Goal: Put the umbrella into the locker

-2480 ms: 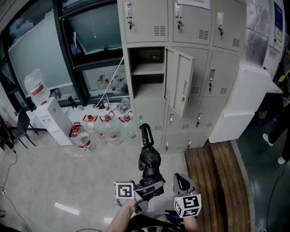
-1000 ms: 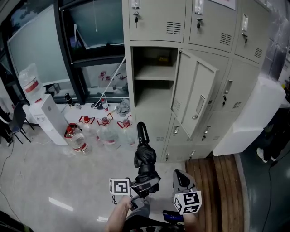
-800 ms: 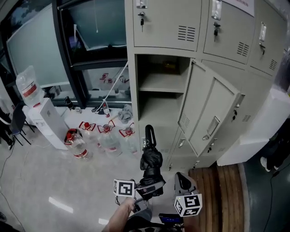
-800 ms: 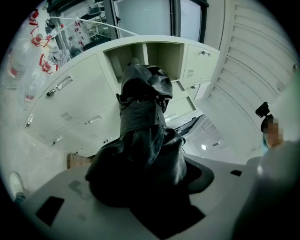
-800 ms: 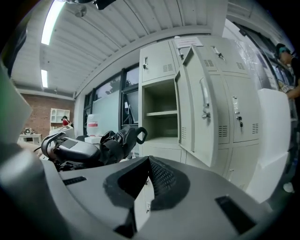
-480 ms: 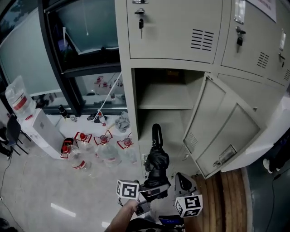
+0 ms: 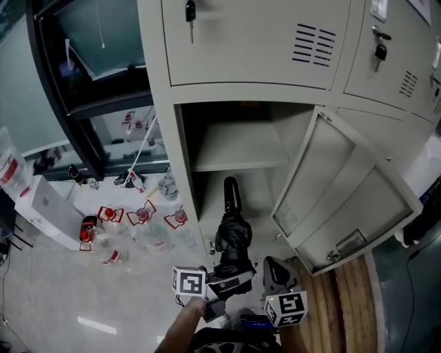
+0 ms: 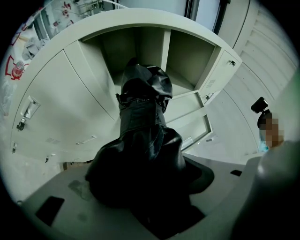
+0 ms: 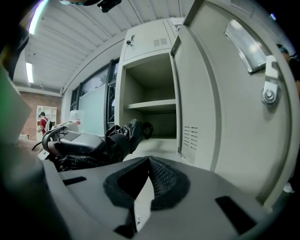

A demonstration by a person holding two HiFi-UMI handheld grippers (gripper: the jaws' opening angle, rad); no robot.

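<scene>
Head view looks steeply down; every view faces the locker.

- Left gripper: pale grey plastic shell, carrying a white cube printed with black square markers
- Right gripper: same grey shell, dark at the tip, with a matching marker cube
- Right gripper view: black ribbed pads line the pale jaws
- Dark rectangular slots are cut into both shells

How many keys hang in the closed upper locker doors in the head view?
2. One dark key hangs in the beige metal door above the open locker; a second key in the door to its right. Cropped doors may hold more.
</scene>
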